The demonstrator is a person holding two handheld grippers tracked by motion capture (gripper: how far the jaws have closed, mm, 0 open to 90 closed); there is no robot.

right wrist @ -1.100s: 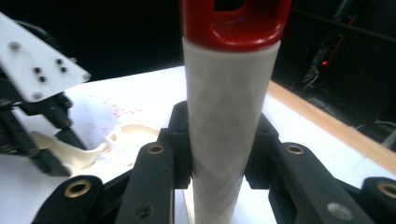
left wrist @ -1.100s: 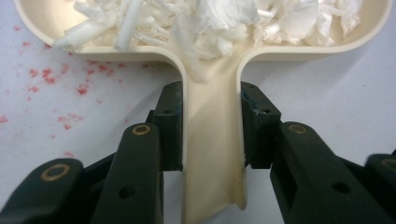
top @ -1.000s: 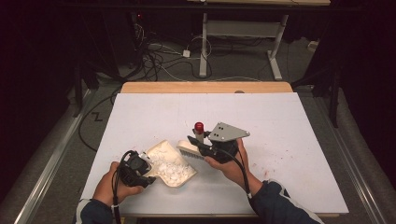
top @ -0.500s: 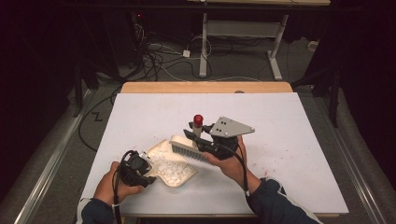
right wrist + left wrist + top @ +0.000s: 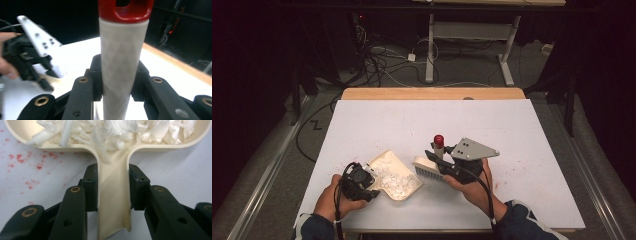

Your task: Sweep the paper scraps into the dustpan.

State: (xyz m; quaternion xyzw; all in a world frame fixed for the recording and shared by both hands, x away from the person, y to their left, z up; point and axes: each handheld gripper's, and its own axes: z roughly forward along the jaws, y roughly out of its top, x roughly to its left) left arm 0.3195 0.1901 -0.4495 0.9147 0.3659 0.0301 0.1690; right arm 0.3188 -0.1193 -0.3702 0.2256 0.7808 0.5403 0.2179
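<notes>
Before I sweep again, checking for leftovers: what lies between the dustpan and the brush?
Bare white table between dustpan and brush, in the high view.

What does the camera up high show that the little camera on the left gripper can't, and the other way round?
High view alone: the whole white table, both of the person's hands, and the right gripper clamped on a brush with a red-tipped handle, beside the pan.

Left gripper view alone: up close, the left gripper has its black jaws pressed on either side of the dustpan handle, and faint red specks dot the table surface.

Shared: the cream dustpan lying on the table, filled with white paper scraps, held by the left gripper.
</notes>
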